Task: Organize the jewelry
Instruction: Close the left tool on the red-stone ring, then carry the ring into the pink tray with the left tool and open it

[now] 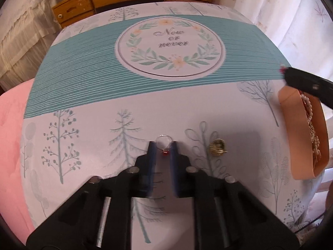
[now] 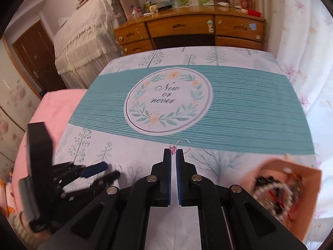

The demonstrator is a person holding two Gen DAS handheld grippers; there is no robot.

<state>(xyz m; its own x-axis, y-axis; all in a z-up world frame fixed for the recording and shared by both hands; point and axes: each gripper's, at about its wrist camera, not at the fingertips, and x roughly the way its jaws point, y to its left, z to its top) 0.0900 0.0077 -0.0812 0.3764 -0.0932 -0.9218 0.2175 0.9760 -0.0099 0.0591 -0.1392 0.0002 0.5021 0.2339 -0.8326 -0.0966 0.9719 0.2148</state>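
Left tongs: your left tongs [image 1: 163, 145] point steeply down at the desk [image 1: 104, 104], blue pads drawn in on a thin silver ring with a red stone [image 1: 164, 144]. The red stone sits right between the pad tips; the hoop pokes out ahead of them. Whether the ring is off the cloth yet, I cannot tell.

Right tongs: your right tongs [image 2: 173, 152] are pressed almost together, just a sliver of gap between the pads, and they pinch a ring with a pink stone [image 2: 180, 146] at its stone. The wire hoop stands out past the tips, up in the air over the teal band of the tablecloth [image 2: 229, 104].

Gold piece: a small gold ornament [image 1: 217, 147] lies on the cloth just to the right of your left tongs, touching neither pad.

Jewelry box: the peach-coloured box [image 2: 308, 187] sits at the right edge of the desk, open, with pearl strands [image 2: 268, 189] and a tangle of other pieces inside. Your right tongs are near it, up and to its left.

Other view of left tongs: seen from the right wrist, your left tongs appear blurred at the lower left, tips down on the cloth.
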